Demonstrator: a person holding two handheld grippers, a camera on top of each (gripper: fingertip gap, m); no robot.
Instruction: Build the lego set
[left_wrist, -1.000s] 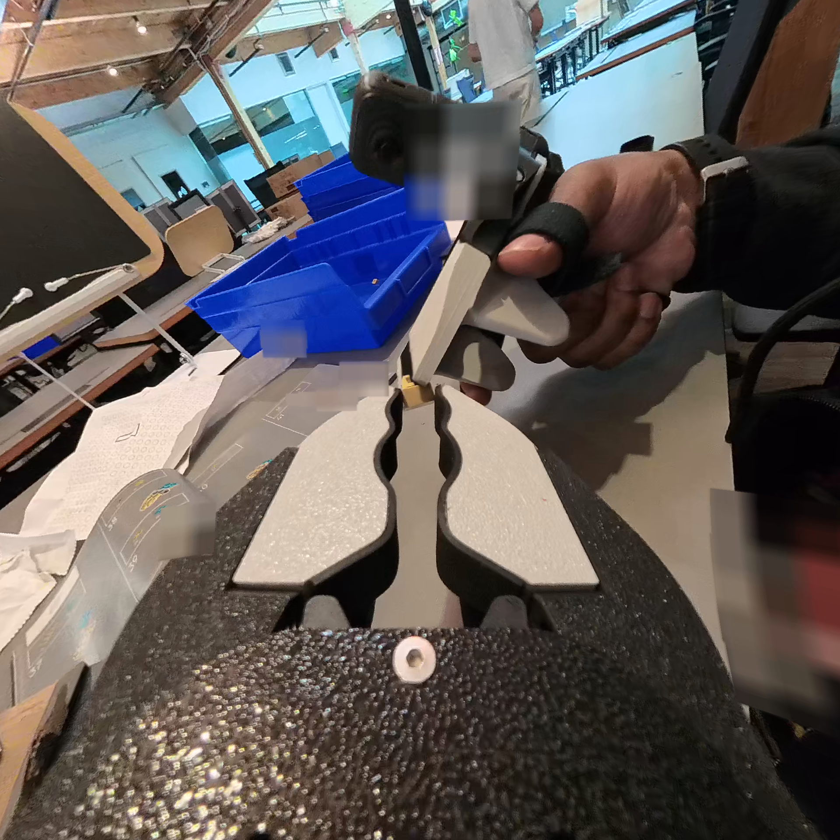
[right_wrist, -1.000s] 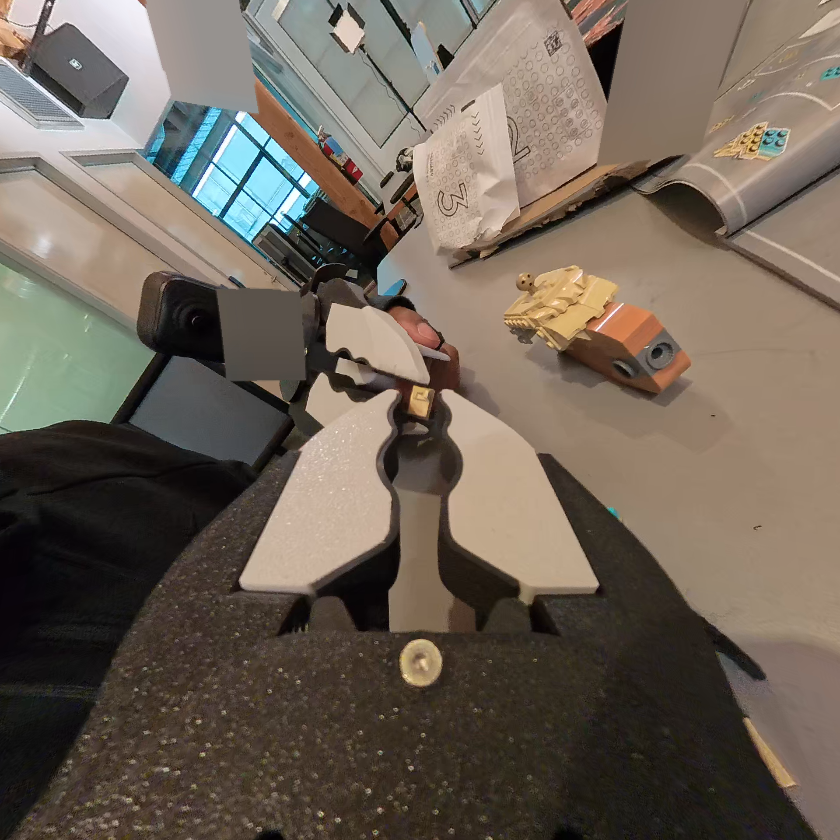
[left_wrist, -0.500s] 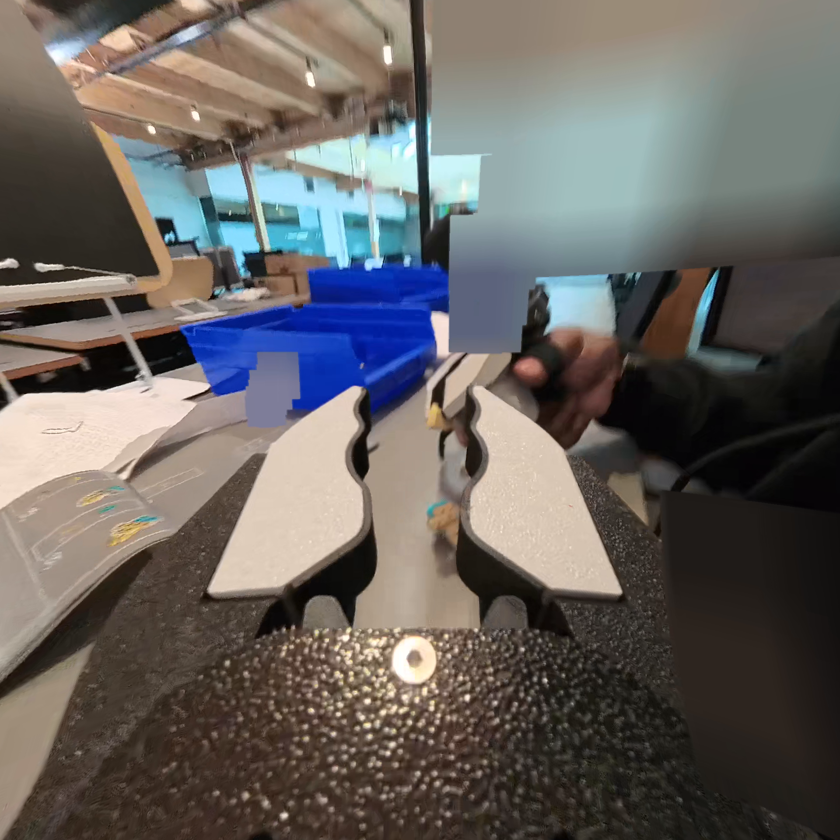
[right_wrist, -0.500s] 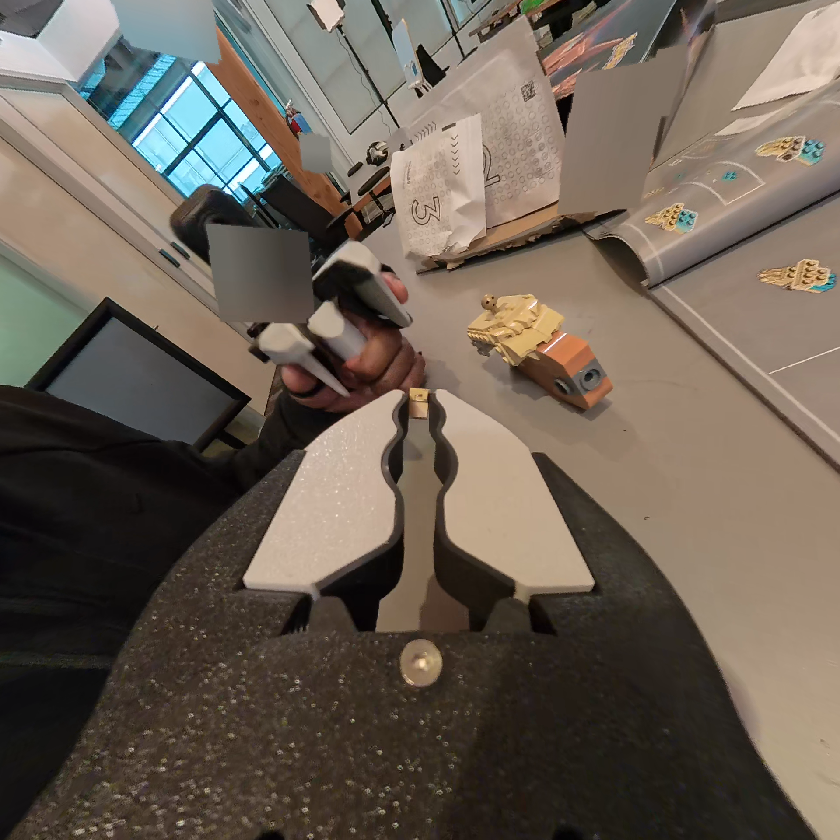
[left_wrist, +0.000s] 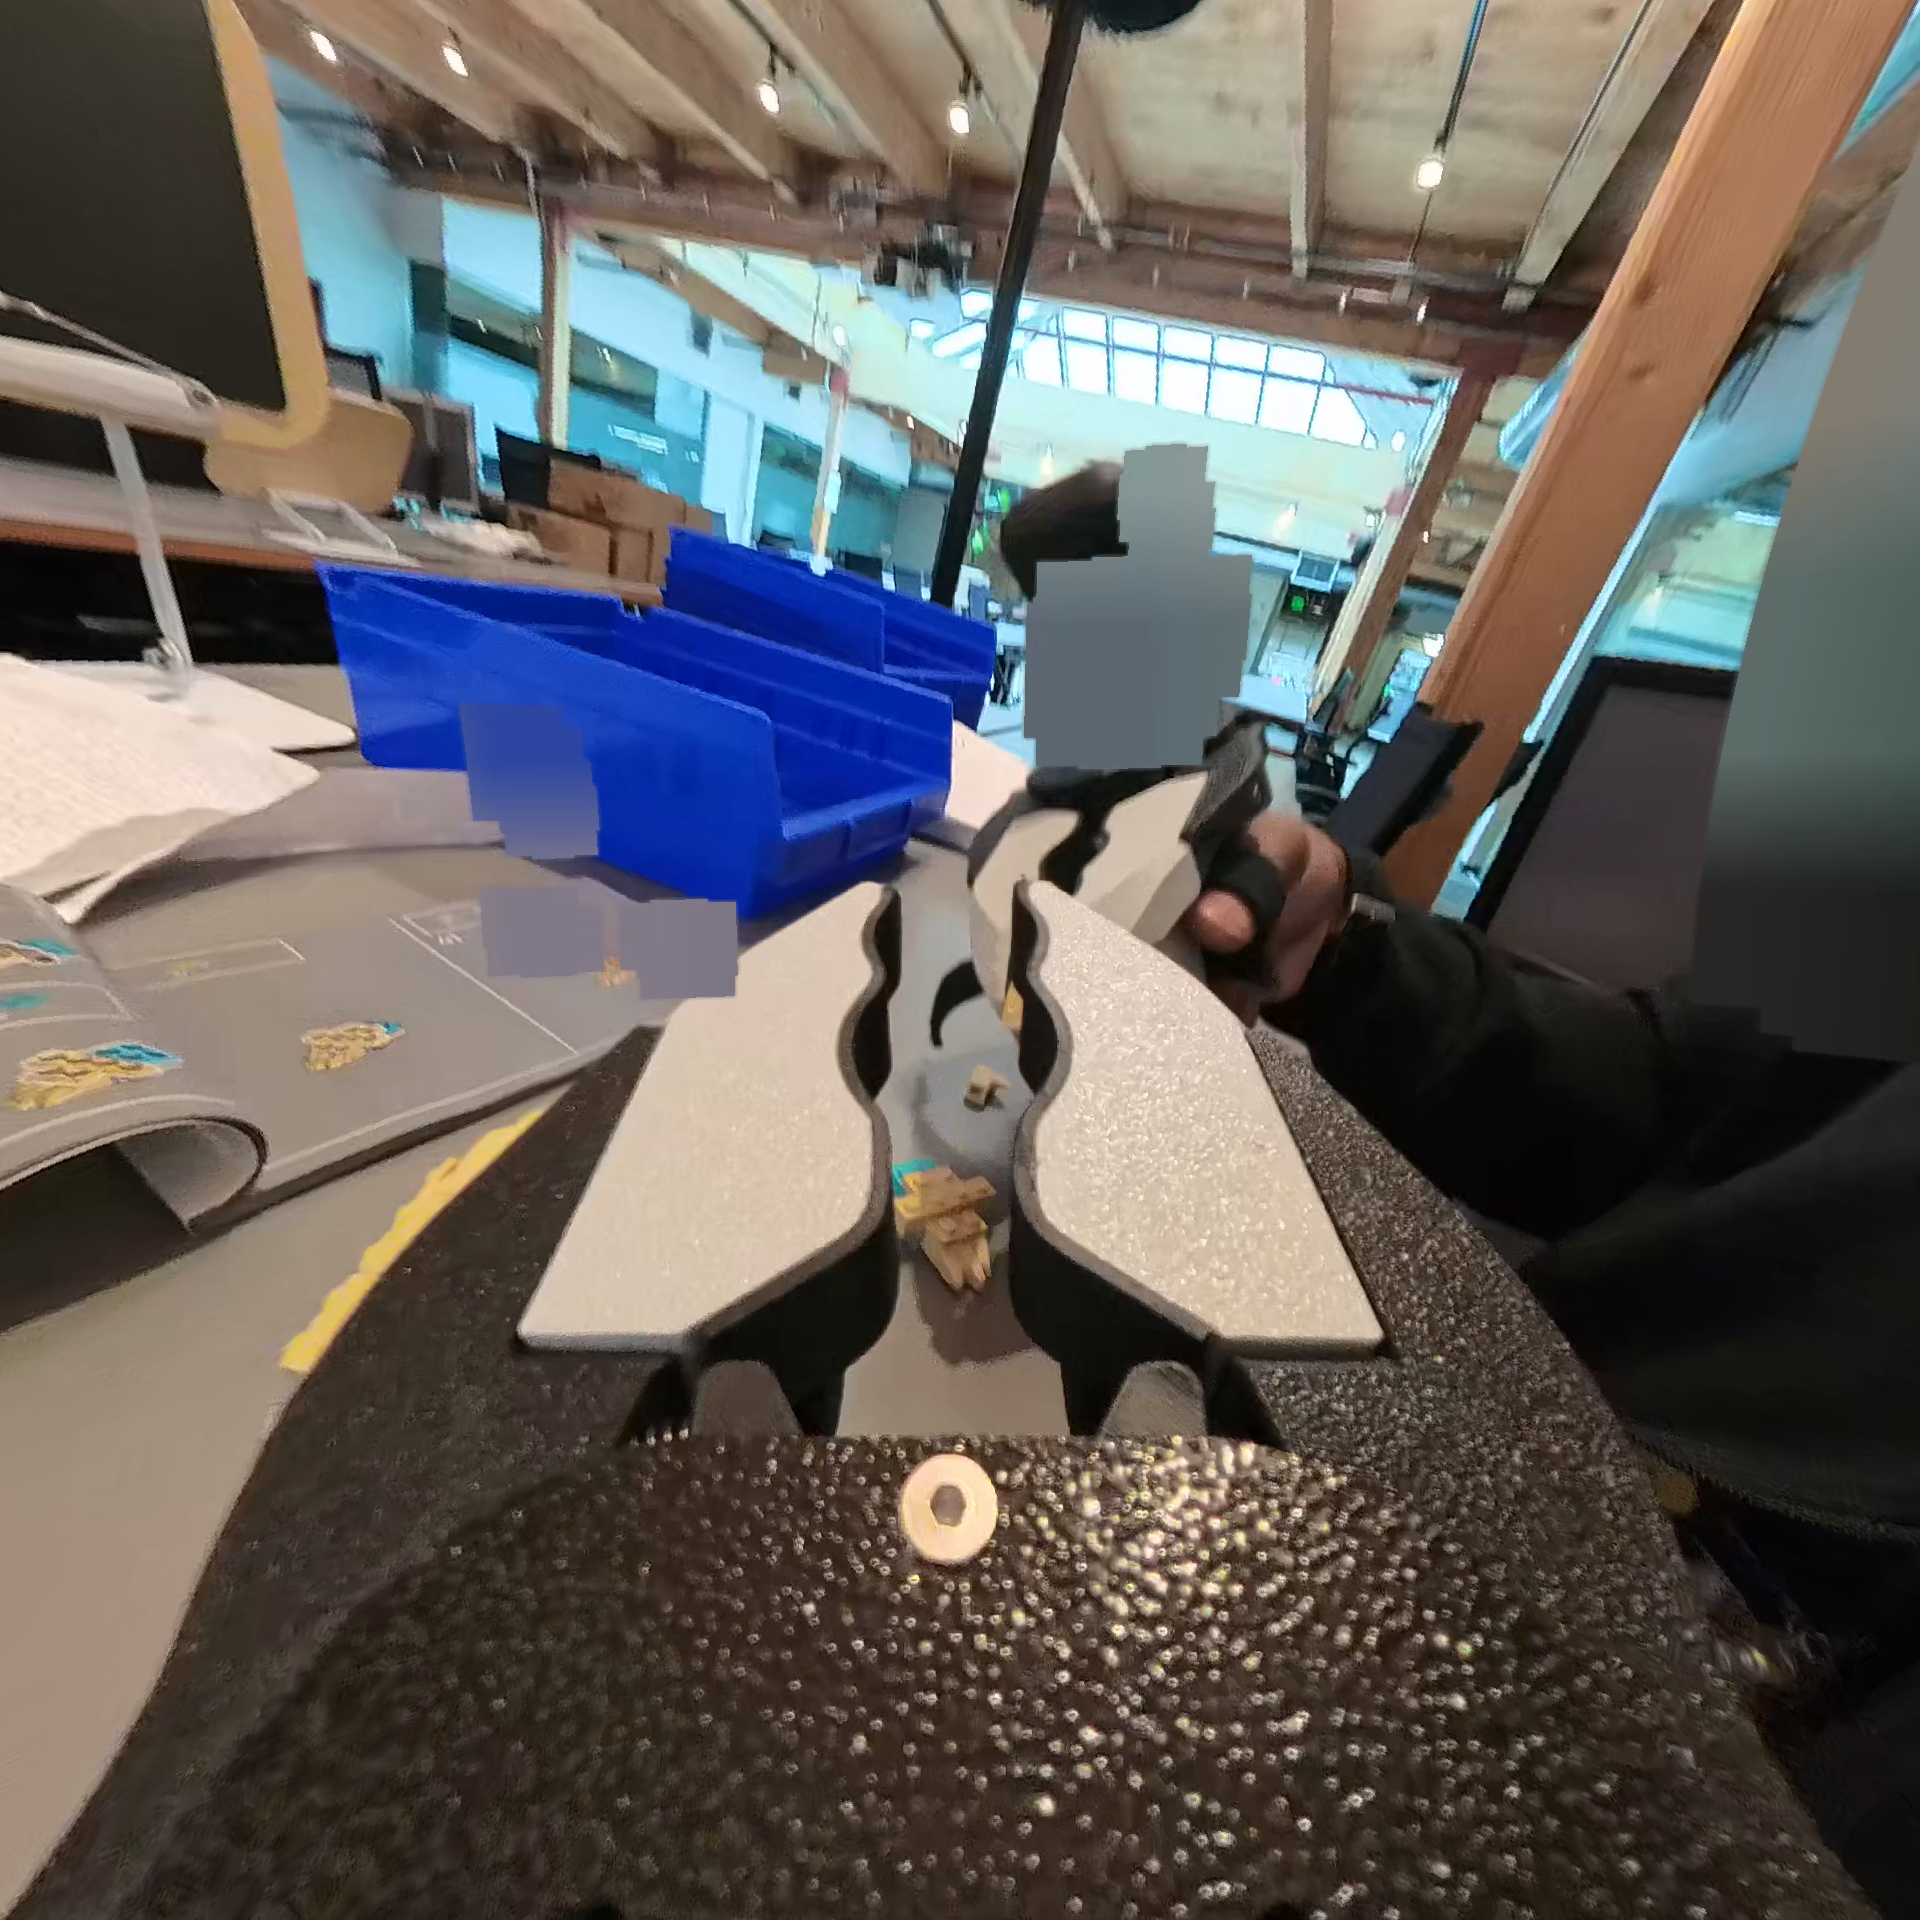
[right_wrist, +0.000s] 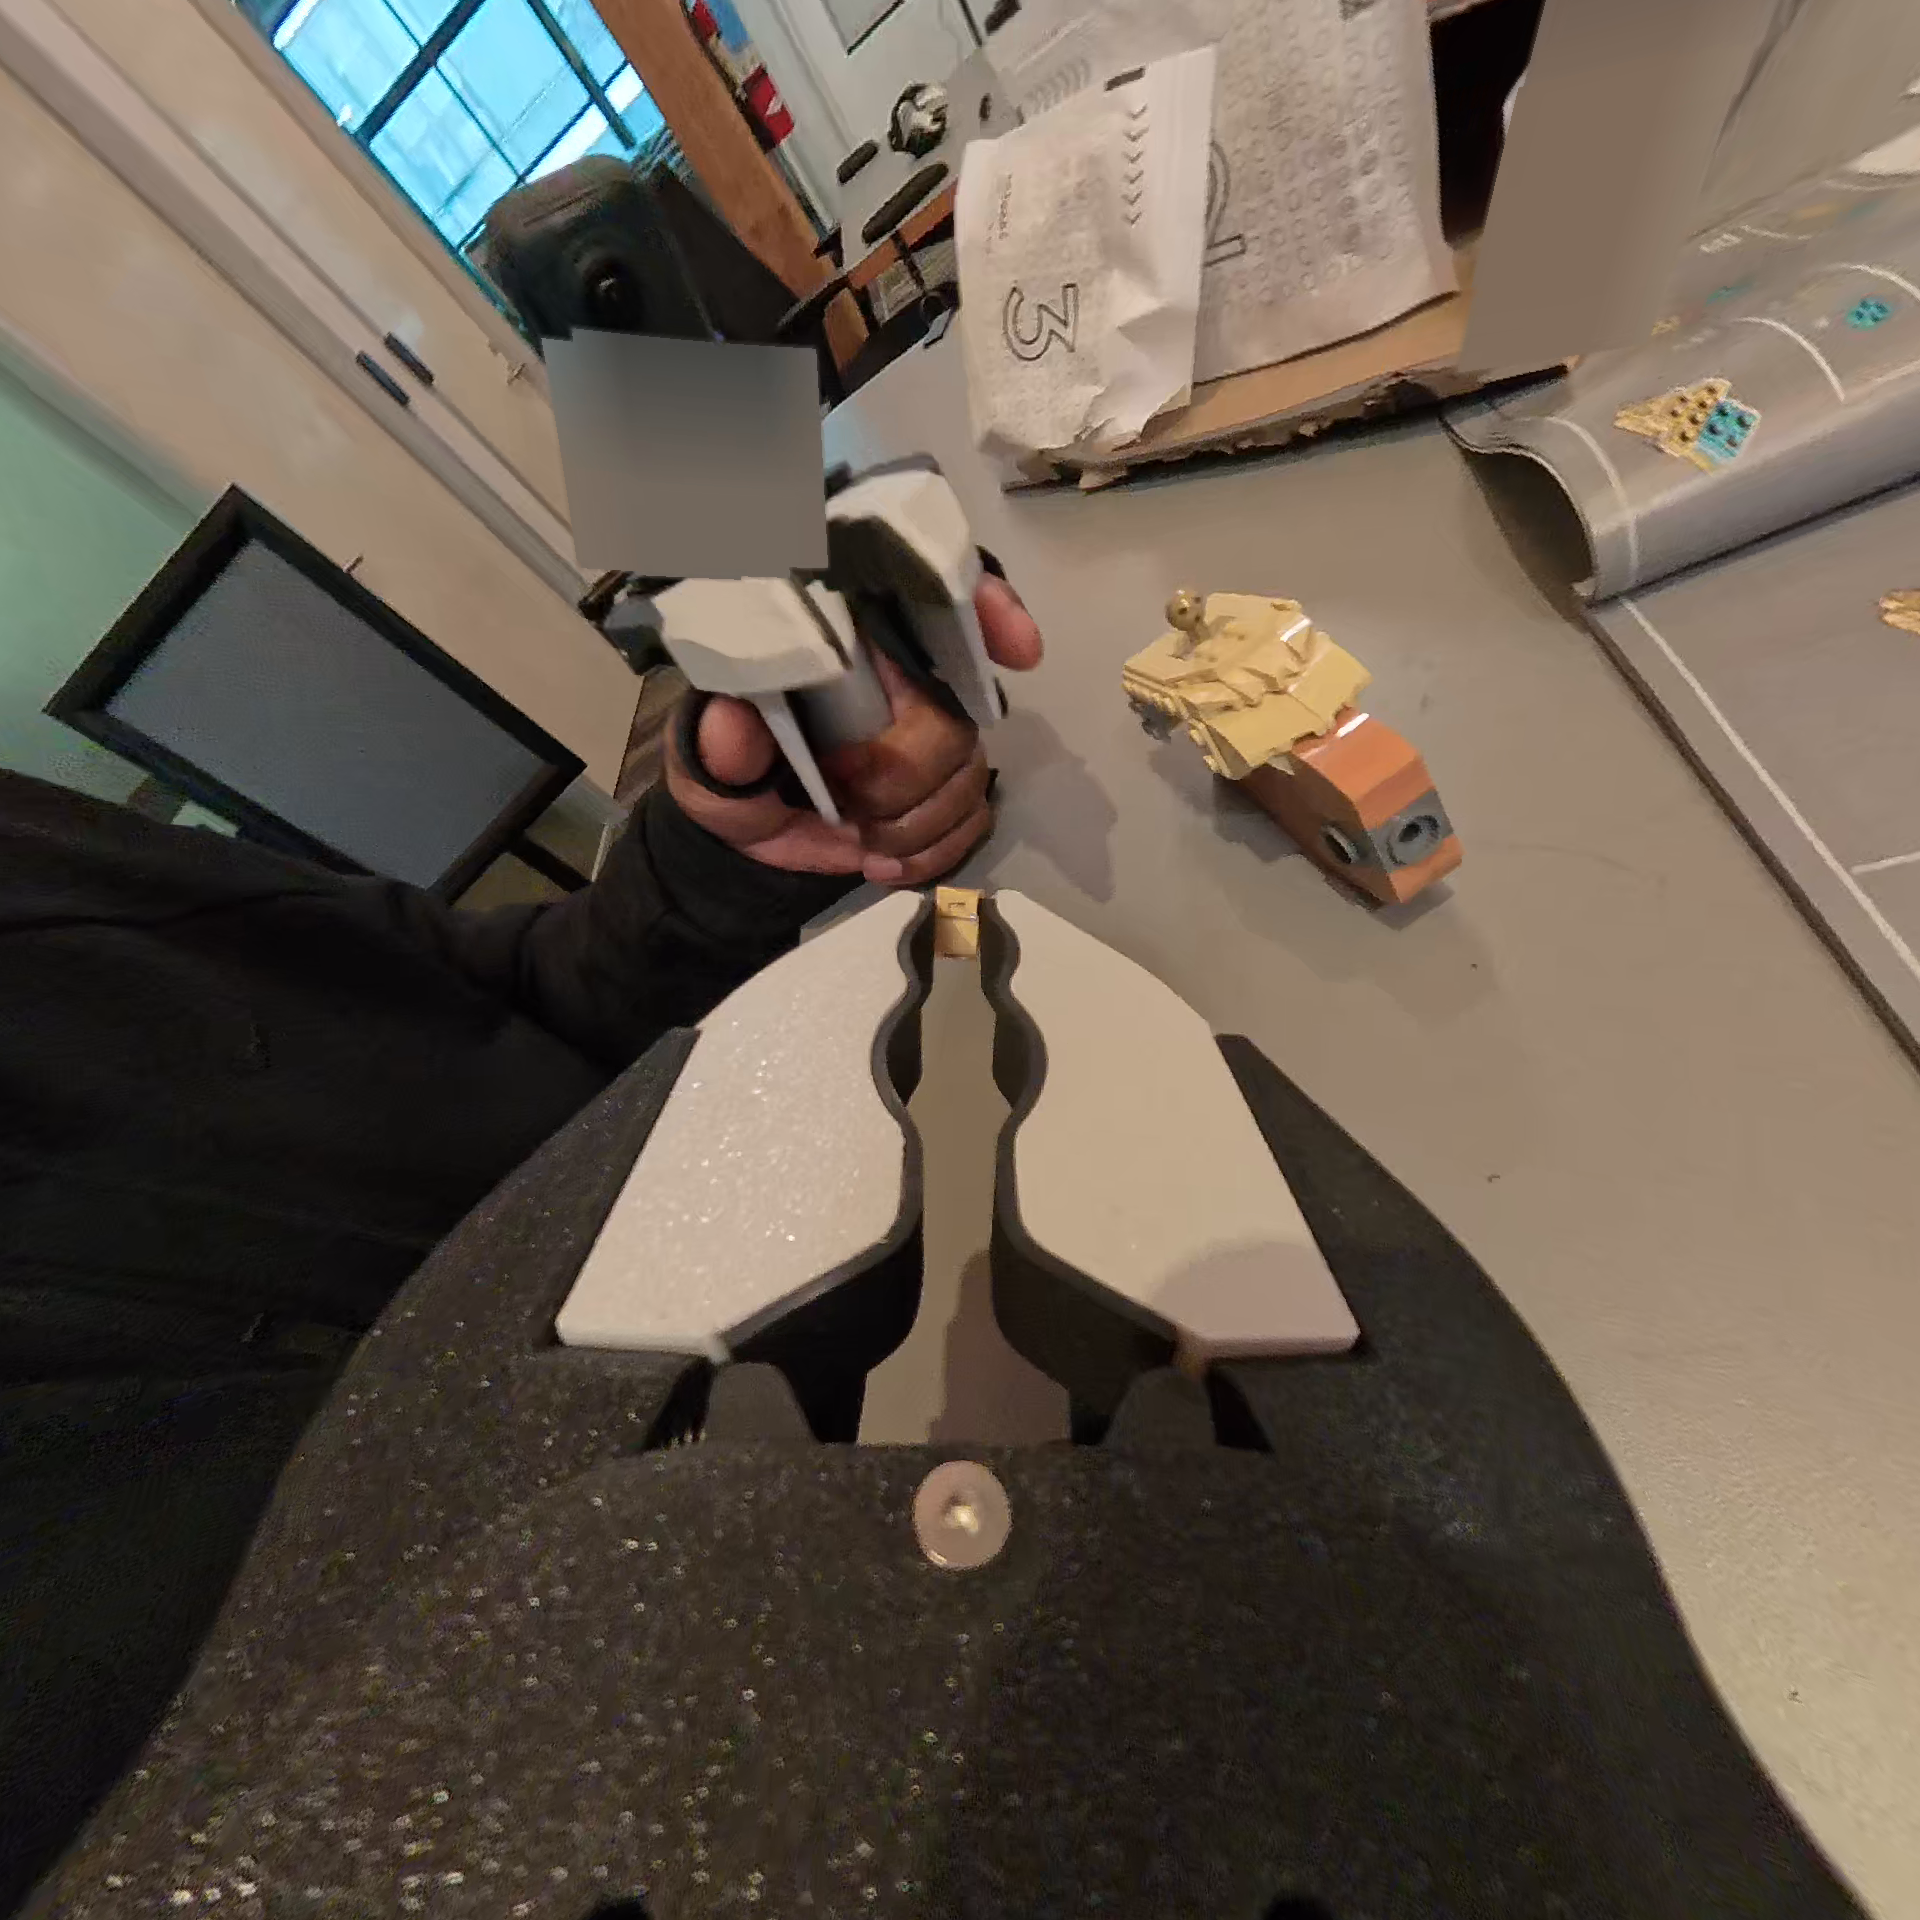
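Observation:
My right gripper (right_wrist: 956, 909) is shut on a small tan brick (right_wrist: 956, 930) pinched at its fingertips, a little above the grey table (right_wrist: 1455, 1195). My left gripper (left_wrist: 954, 904) is open with nothing between its fingers. It shows in the right wrist view (right_wrist: 883, 707), held in a hand just beyond the tan brick. The right gripper also shows in the left wrist view (left_wrist: 1091, 883), close ahead. A tan and orange brick model (right_wrist: 1288, 727) lies on the table to the right. A small tan piece (left_wrist: 982, 1089) and a tan and teal cluster (left_wrist: 940, 1216) lie below my left fingers.
Blue bins (left_wrist: 644, 727) stand at the back left. An open grey instruction booklet (left_wrist: 260, 1039) lies left of my left gripper. White paper bags (right_wrist: 1091, 270) sit on torn cardboard (right_wrist: 1299, 416). A dark monitor (right_wrist: 312, 707) stands off the table edge. Tip to tip, the grippers are about 5 cm apart. From the right gripper's tips to the small tan piece (left_wrist: 982, 1089) is close to 12 cm.
A second ago both grippers met at the small tan brick. My left gripper opened wide, drew back from it and has narrowed partway. My right gripper keeps the brick.

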